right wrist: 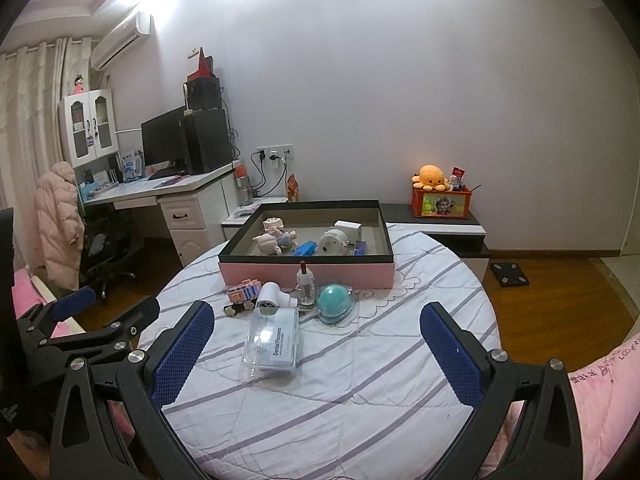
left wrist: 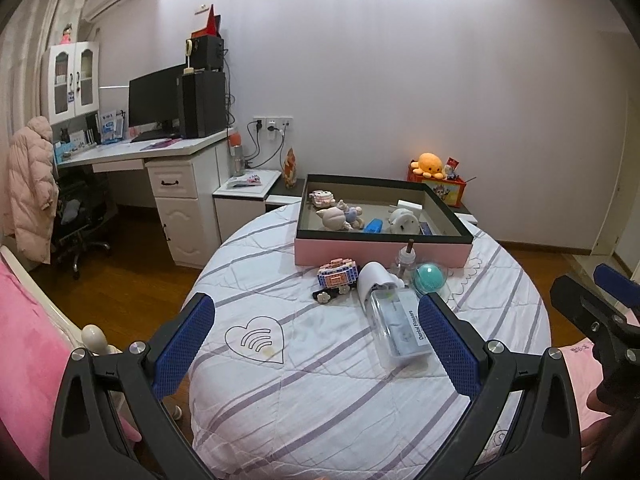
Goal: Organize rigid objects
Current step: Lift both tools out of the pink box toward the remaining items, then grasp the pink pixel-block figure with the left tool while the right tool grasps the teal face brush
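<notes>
Across the lower part of the left wrist view, the left gripper (left wrist: 316,336) is hovering over a round table (left wrist: 320,400) covered in a white quilt with lilac stripes. Its two blue-padded fingers (left wrist: 182,344) are standing wide apart and gripping nothing. Just right of centre, a clear dental flosser box (left wrist: 400,328) is lying flat on the quilt, its near end touching or passing behind the right-hand pad. Above it, mid-frame, a white cylinder gadget (left wrist: 374,280), a small glass bottle (left wrist: 406,260) with a dark stopper, a teal ball (left wrist: 428,276) and a pink-and-blue brick toy (left wrist: 338,274) are crowding together. Behind them, a shallow pink tray (left wrist: 380,252) with dark rims is sitting at the table's far side, holding small toys and a white plug. At the right edge, the right gripper (left wrist: 588,292) is poking in.

Along the bottom of the right wrist view, the right gripper (right wrist: 316,340) is also spread fully, fingers (right wrist: 450,354) apart and empty. The dental flosser box (right wrist: 272,344) is lying left of centre, between the pads but nearer the left one, not touching either. Just above it the white cylinder gadget (right wrist: 270,298), glass bottle (right wrist: 306,288), teal ball (right wrist: 334,302) and brick toy (right wrist: 242,294) are standing in a row before the pink tray (right wrist: 308,274). At the left edge, the left gripper (right wrist: 104,304) is showing, its fingers parted. An orange plush octopus (right wrist: 430,178) is sitting on a red box at the right, beyond the table.
</notes>
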A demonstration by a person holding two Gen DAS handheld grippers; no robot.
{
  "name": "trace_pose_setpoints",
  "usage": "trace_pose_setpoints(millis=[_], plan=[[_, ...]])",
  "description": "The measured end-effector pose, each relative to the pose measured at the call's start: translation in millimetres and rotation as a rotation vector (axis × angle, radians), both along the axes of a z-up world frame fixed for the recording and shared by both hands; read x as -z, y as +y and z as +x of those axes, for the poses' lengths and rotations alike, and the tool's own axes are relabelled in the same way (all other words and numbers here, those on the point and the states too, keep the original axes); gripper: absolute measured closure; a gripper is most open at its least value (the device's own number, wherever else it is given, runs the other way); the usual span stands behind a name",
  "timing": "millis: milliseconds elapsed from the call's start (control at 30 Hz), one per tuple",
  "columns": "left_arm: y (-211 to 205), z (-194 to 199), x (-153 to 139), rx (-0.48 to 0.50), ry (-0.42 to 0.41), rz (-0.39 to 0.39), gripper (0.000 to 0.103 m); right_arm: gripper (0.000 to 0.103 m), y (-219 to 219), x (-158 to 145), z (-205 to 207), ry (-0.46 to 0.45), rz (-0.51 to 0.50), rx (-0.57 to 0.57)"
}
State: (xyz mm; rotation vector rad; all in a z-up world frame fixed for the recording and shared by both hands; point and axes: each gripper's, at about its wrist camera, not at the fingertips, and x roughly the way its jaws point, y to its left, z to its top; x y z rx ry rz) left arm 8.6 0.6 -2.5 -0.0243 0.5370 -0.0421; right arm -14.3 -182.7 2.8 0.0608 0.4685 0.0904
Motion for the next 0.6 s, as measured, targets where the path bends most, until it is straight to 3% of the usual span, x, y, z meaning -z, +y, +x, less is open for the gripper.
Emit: trace_pose_setpoints(millis=[367, 600], plan=[[2, 3, 3, -0.003, 0.014, 0.001, 0.000, 0.000, 2, 6, 5, 0.025, -0.005, -0.015], [10, 27, 25, -0.025, 0.058, 0.016, 0.000, 0.000, -6, 22, 23, 0.073, -0.009, 0.009]])
